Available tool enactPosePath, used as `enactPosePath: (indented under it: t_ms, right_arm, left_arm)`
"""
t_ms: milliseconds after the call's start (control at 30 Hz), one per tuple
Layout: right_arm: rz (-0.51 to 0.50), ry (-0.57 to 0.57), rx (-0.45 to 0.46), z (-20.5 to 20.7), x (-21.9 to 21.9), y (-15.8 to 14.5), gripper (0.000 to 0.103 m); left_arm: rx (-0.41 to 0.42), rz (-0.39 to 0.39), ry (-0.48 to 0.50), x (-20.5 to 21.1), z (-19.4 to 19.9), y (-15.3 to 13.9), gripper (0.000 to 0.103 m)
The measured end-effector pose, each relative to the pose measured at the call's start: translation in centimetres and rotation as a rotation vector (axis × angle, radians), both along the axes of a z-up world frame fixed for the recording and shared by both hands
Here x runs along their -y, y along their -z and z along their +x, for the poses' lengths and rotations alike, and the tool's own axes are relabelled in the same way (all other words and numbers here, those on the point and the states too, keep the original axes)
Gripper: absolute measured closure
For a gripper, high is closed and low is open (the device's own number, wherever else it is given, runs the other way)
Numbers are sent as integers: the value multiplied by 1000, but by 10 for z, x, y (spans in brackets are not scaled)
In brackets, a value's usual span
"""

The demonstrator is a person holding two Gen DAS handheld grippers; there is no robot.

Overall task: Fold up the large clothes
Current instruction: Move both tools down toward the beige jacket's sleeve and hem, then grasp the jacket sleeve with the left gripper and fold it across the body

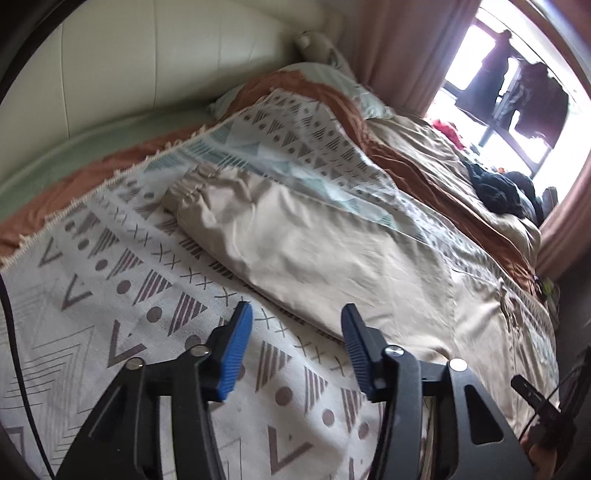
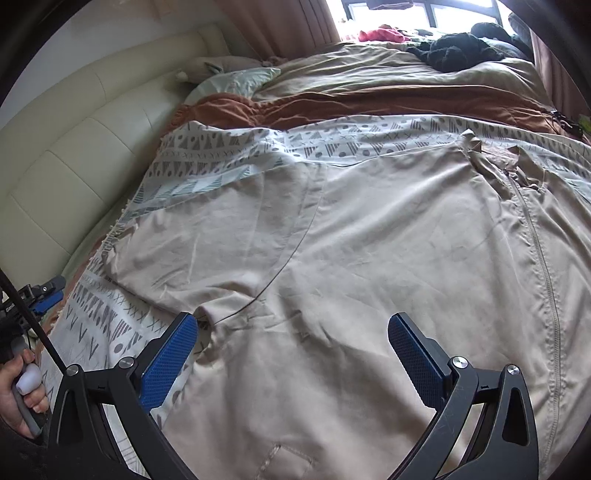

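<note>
A large beige zip jacket [image 2: 369, 240] lies spread flat on a patterned white blanket [image 2: 103, 310], with its zipper [image 2: 535, 240] running down the right side. One sleeve [image 1: 295, 236] stretches toward the headboard, ending in a gathered cuff [image 1: 192, 188]. My left gripper [image 1: 296, 308] hovers open over the blanket [image 1: 110, 295] just short of the sleeve's edge, nothing between its blue pads. My right gripper [image 2: 291, 319] stands wide open above the jacket's underarm area, holding nothing. At the far left of the right wrist view are the left gripper [image 2: 48, 291] and a hand [image 2: 22, 387].
A cream padded headboard [image 1: 147, 55] runs along the left. A rust-brown cover [image 2: 332, 107] and tan duvet [image 2: 369, 70] lie beyond the blanket. Dark clothes [image 2: 458, 48] and a red garment [image 2: 380, 34] sit by the window. Pink curtains [image 1: 399, 48] hang behind.
</note>
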State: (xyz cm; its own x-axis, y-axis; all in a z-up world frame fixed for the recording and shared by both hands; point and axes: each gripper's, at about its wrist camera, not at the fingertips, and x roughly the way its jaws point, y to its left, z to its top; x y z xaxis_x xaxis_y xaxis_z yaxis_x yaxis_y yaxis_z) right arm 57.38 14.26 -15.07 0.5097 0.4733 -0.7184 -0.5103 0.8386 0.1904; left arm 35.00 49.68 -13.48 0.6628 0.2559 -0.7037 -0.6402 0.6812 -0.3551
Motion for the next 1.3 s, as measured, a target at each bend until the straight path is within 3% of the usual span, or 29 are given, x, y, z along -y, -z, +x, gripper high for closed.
enactPosePath:
  t_ms: [167,367,533,600,667,700,833,933,1000,1167,1300]
  right_arm:
    - [-11,6,-17,24,-13,9,0]
    - [-66,110,-45,48,2,26,0]
    - [-58,125,-77,53,2,35,0]
    - [-32,121,-104,56,2,38,0]
    - [3,103,-131,55,-6,41,0]
    - [6,95,-131,55,-9,41,0]
    - [26,23,-147,47,-35,49,0]
    - [33,-13,-149,48,-48,54,12]
    - [30,-41,-151,50,-55,57,13]
    - [-37,-82,-172,48,-81,83,13]
    - [-166,-108,-100,36,-109,89,13]
  left_arm:
    - [-19,-82,-58,-34,21,31,59]
    - [-95,-107,-102,-65,52,66,59]
    - [-149,-131,-166,-86,70,94,59]
    - [-157,-103,-190,-91,77,92,69]
    - [-150,-112,-198,-97,81,91,91]
    - [-141,-123,-196,-99,83,91,94]
    - [-86,-70,-154,-94,82,63,96]
    - [-34,-18,-103,-84,82,31,97]
    - [0,1,-69,-77,83,10,97]
    - [31,76,40,-42,100,-45,98]
    - [72,138,125,-3,111,-86,98]
